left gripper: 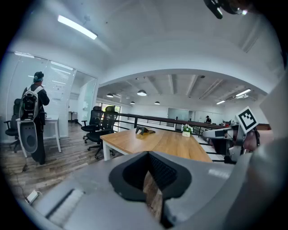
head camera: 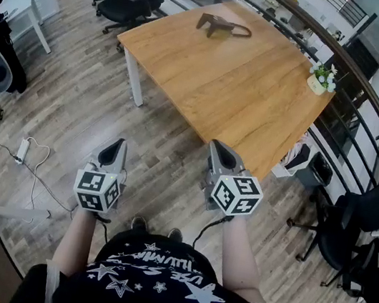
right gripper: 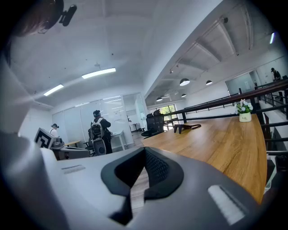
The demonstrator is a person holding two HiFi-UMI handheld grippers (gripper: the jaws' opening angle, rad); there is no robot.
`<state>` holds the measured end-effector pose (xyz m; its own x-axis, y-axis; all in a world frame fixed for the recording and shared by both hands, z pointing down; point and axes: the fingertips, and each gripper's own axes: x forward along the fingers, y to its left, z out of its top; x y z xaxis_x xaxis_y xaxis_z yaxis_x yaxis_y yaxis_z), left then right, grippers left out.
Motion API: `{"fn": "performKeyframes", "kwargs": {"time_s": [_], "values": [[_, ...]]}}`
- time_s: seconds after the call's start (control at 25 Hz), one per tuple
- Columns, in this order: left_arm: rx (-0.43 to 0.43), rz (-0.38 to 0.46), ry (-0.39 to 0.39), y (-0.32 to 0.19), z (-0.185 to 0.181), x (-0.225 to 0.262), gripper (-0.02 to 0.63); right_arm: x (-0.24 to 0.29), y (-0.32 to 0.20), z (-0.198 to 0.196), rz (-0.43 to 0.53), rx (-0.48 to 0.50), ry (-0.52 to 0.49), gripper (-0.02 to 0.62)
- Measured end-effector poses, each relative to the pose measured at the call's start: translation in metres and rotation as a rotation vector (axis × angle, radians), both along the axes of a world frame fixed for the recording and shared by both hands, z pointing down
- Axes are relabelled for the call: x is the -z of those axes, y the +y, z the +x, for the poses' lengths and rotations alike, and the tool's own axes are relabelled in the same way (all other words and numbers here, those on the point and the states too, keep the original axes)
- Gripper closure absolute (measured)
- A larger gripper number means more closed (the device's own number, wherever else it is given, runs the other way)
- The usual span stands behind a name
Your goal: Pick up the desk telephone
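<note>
Over at the far side of the wooden table [head camera: 256,101] sits the desk telephone [head camera: 219,25], a dark thing with its cord looped beside it, well apart from both claws. So by my read this is the very start: the approach hasn't closed any ground yet, and nothing is held. The left gripper [head camera: 112,148] has its jaws pressed together on nothing, and the right gripper [head camera: 220,151] looks the same, pads meeting with only floor showing past them. Both hang out over the floor on the near side of the table, pointing a bit downward toward it. Next move, I'd guess, calls for stepping in or around the table, since the phone is near the far edge, then spreading at least one claw before coming down on the handset or body. Count-wise: one telephone, one table, one small flower pot [head camera: 322,78] near the table's right edge, two grippers.
</note>
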<state>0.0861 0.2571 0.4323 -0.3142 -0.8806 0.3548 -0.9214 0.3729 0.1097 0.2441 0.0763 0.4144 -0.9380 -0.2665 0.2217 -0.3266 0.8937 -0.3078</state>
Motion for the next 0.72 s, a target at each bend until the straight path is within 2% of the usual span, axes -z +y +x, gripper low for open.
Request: {"fn": "performKeyframes", "kwargs": {"time_s": [0.44,0.72], "values": [[-0.019,0.003,0.020,0.002,-0.006,-0.003,0.603,0.003,0.008,-0.010,0.022,0.005,0.017,0.595],[-0.020,-0.007,0.047,0.023,-0.022,-0.013,0.603,0.004,0.021,-0.029,0.034,0.000,0.033,0.595]]}}
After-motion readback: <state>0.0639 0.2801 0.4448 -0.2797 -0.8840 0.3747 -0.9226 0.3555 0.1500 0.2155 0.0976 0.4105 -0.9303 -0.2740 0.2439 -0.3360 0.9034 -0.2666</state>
